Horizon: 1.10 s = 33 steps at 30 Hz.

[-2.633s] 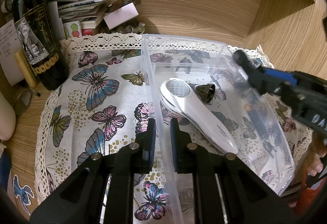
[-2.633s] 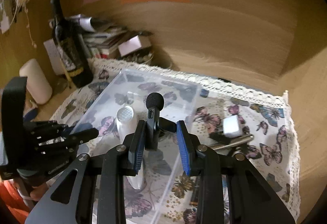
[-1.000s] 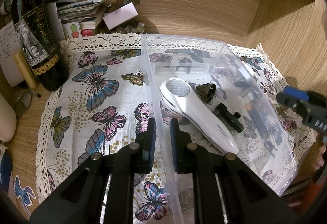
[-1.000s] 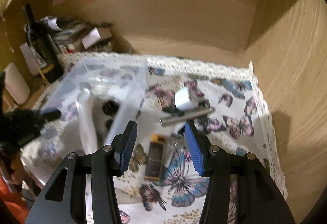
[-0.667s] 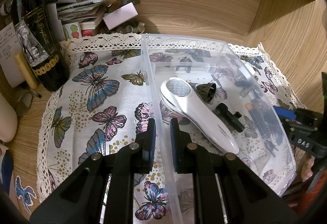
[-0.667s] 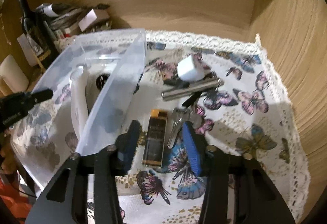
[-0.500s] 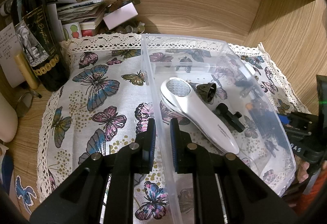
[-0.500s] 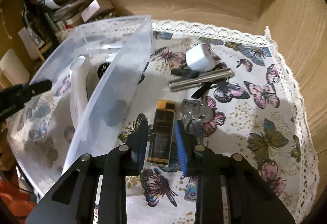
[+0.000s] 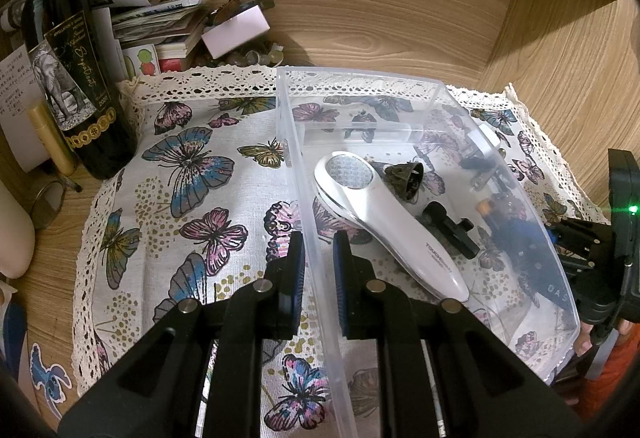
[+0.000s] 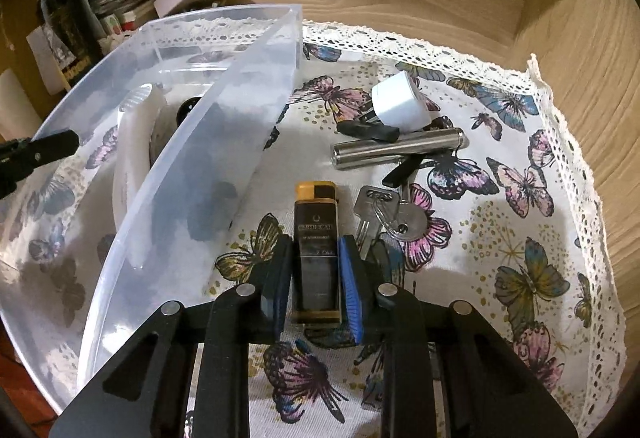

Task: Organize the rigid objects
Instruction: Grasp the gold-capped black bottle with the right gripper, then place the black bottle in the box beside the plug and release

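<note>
So the right gripper [image 10: 315, 274] has its blue pads snug on both sides of the black-and-gold lighter [image 10: 315, 238], which lies flat on the butterfly cloth [image 10: 520, 278] just right of the clear bin [image 10: 208, 142]. Gripping it across its narrow sides makes sense for a clean lift. The keys [image 10: 390, 218] sit just beside the lighter, with the metal tube [image 10: 398, 150] and white plug [image 10: 398, 104] further out. The left gripper [image 9: 319, 270] is pinched on the bin's near wall, I'd guess to keep the bin from sliding. The white handheld device [image 9: 384, 222] is inside the bin.
</note>
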Available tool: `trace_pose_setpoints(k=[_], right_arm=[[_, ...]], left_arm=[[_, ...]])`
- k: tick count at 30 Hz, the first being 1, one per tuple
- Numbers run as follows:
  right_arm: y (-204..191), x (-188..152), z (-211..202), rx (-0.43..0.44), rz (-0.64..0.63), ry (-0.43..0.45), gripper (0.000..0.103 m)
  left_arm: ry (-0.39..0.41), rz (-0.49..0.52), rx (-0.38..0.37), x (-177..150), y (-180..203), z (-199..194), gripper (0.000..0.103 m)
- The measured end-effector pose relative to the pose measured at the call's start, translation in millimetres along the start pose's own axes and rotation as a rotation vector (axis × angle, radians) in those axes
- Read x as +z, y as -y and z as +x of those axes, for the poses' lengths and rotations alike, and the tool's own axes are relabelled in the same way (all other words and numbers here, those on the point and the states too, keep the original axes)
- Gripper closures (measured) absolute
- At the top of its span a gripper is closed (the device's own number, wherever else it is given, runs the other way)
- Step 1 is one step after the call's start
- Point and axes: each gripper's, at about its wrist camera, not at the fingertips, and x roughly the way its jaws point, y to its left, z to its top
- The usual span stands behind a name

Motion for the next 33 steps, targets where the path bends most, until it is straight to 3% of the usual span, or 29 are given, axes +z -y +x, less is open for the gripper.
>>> trace_pose_setpoints(k=[10, 19, 26, 33], right_arm=[[8.7, 2.8, -14.1, -0.001, 0.034, 0.047, 0.081], [14.4, 25.0, -62.0, 0.000, 0.050, 0.186, 0.081], [-9.0, 45.3, -87.7, 0.057, -0.005, 0.281, 0.081], [-40.5, 55.2, -78.7, 0.111, -0.097, 0.251, 0.081]], left_arm=[[0.000, 0.000, -0.002, 0.3, -0.8, -0.2, 0.089], [0.000, 0.000, -0.003, 0.7, -1.4, -0.4, 0.089], [0.001, 0.005, -0.001, 0.6, -1.6, -0.3, 0.089], [0.001, 0.004, -0.003, 0.7, -1.3, 0.0, 0.089]])
